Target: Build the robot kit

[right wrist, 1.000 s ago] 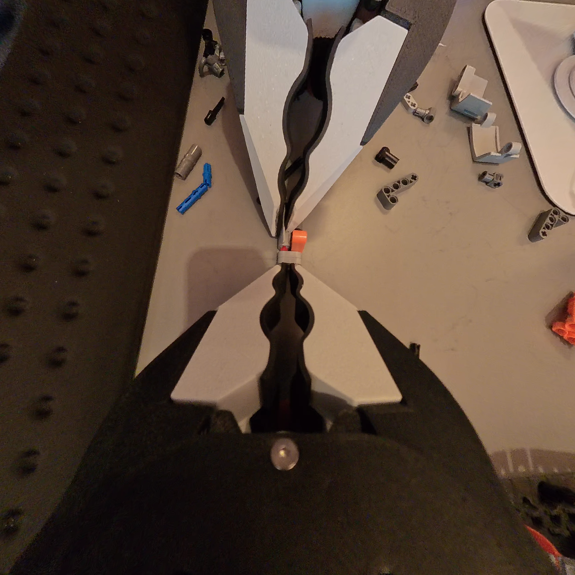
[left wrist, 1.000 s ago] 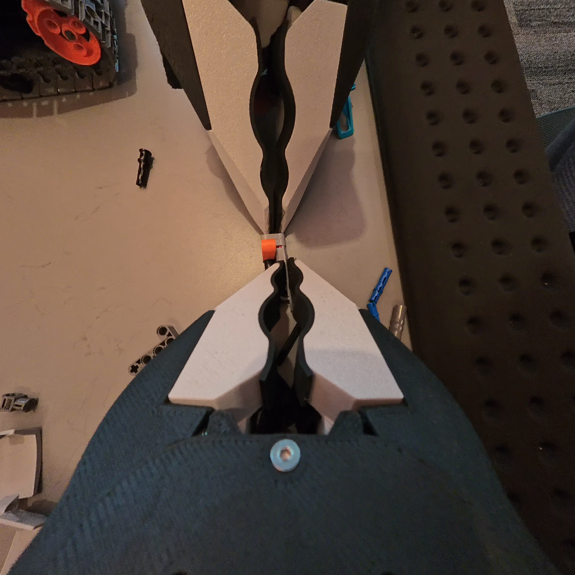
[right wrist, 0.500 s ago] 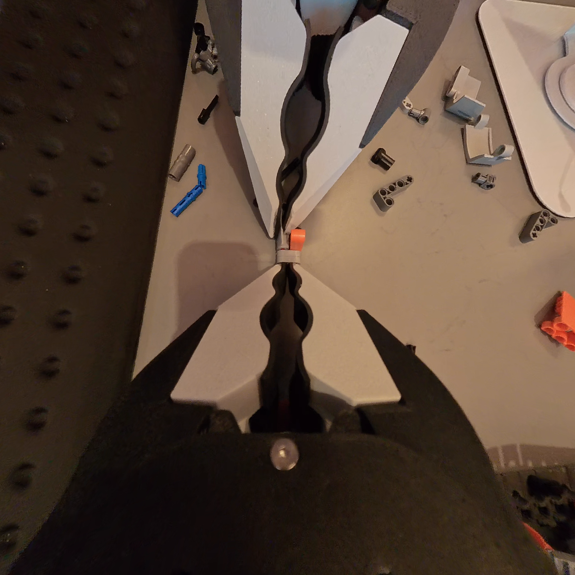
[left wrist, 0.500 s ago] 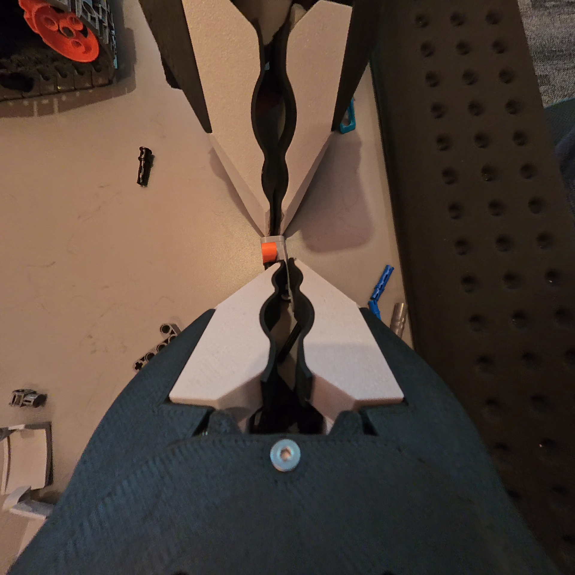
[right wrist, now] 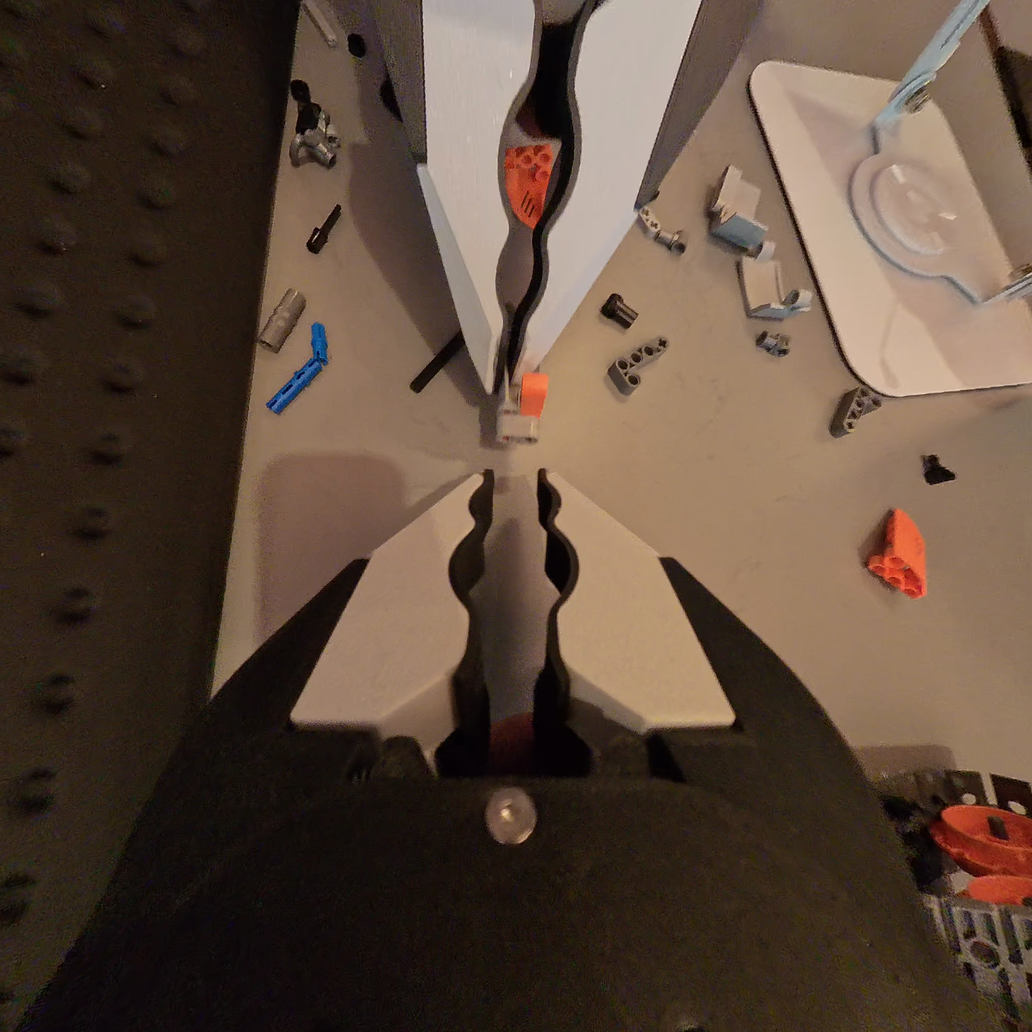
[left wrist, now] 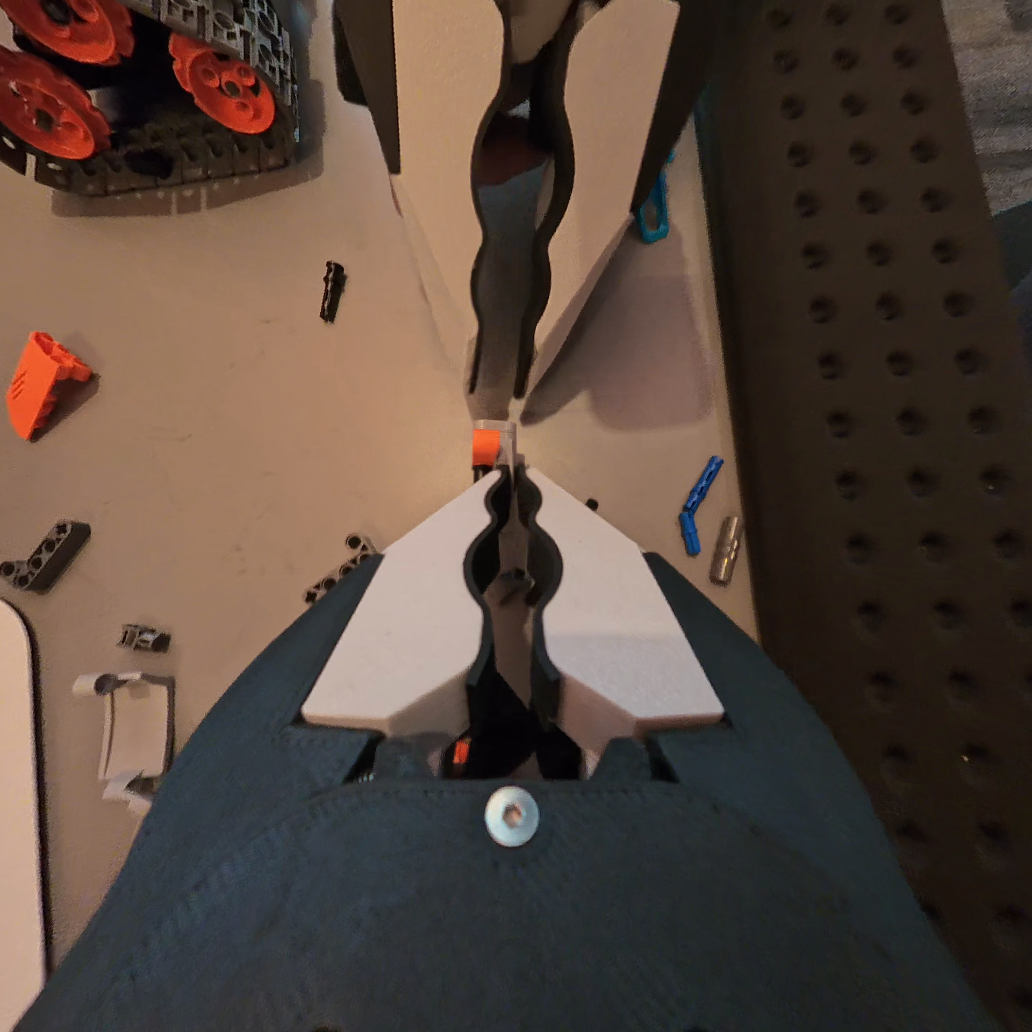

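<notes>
A small grey and orange brick assembly (left wrist: pixel 492 444) is pinched at the tips of my left gripper (left wrist: pixel 511 474), which is shut on it above the beige table. In the right wrist view the same assembly (right wrist: pixel 522 413) hangs from the left gripper (right wrist: pixel 516 380) coming in from the top. My right gripper (right wrist: pixel 514 474) faces it tip to tip, open and empty, with a small gap to the assembly. It also shows in the left wrist view (left wrist: pixel 498 393), jaws slightly apart.
A black studded mat (left wrist: pixel 893 447) runs along one table side. A tracked model with orange wheels (left wrist: pixel 139 95), an orange wedge piece (right wrist: pixel 896 553), a blue pin (right wrist: pixel 299 368), grey beams (right wrist: pixel 634 366) and a white tray (right wrist: pixel 837 313) lie around. The tips of both grippers are at nearly the same place. About 7 cm separates my left fingertips from the blue pin (right wrist: pixel 299 368). It turns up in the left wrist view (left wrist: pixel 703 504) as well.
My right gripper has opened, let go of the assembly and drawn back a little. The left gripper keeps hold of it. Both views show more of the table than before.
</notes>
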